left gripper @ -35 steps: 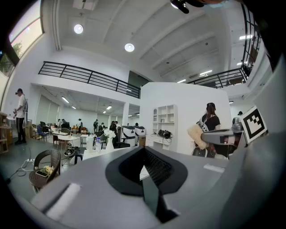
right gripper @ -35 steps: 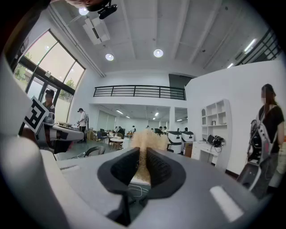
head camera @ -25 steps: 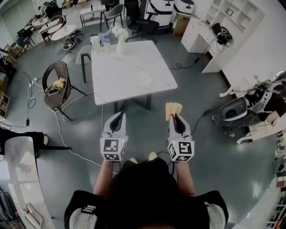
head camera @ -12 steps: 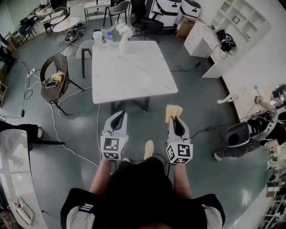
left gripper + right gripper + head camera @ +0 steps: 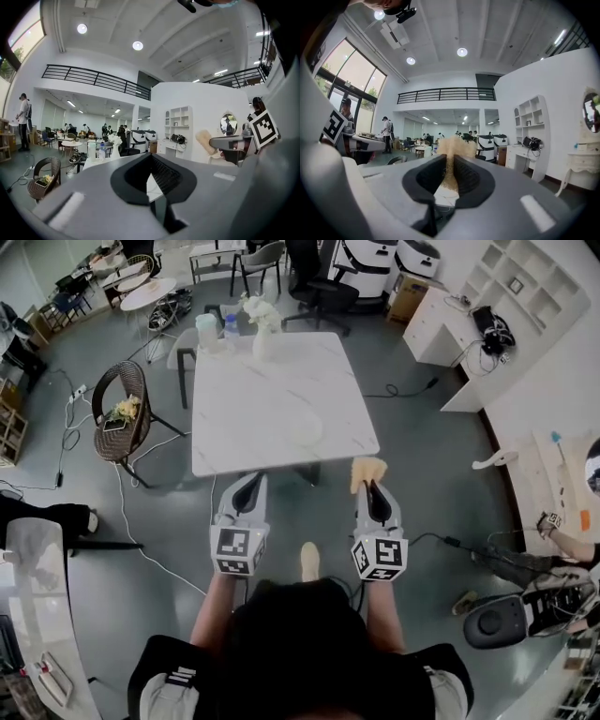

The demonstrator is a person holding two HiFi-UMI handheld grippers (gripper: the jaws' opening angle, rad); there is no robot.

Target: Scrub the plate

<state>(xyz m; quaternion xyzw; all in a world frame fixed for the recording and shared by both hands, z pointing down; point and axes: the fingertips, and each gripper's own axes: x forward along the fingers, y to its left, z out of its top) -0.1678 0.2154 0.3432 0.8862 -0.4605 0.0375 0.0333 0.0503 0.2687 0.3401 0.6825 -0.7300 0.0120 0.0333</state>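
A small white plate (image 5: 304, 430) lies near the front edge of the white marble table (image 5: 253, 399) in the head view. Both grippers are held level over the floor, short of the table. My left gripper (image 5: 251, 482) is shut with nothing between its jaws (image 5: 151, 158). My right gripper (image 5: 367, 486) is shut on a yellow-tan sponge (image 5: 367, 470), whose fuzzy top sticks out past the pads (image 5: 451, 146). The plate sits ahead of the grippers, between them and slightly nearer the right one.
A vase of white flowers (image 5: 262, 329), a cup (image 5: 203, 332) and a bottle (image 5: 227, 326) stand at the table's far edge. A wicker chair (image 5: 127, 409) and floor cables (image 5: 122, 512) lie left. A person's arm (image 5: 562, 538) and a wheeled machine (image 5: 506, 620) are at the right.
The table and plate have drawn closer to the grippers as I walk forward. Both grippers keep the same pose, the right one still holding the sponge.
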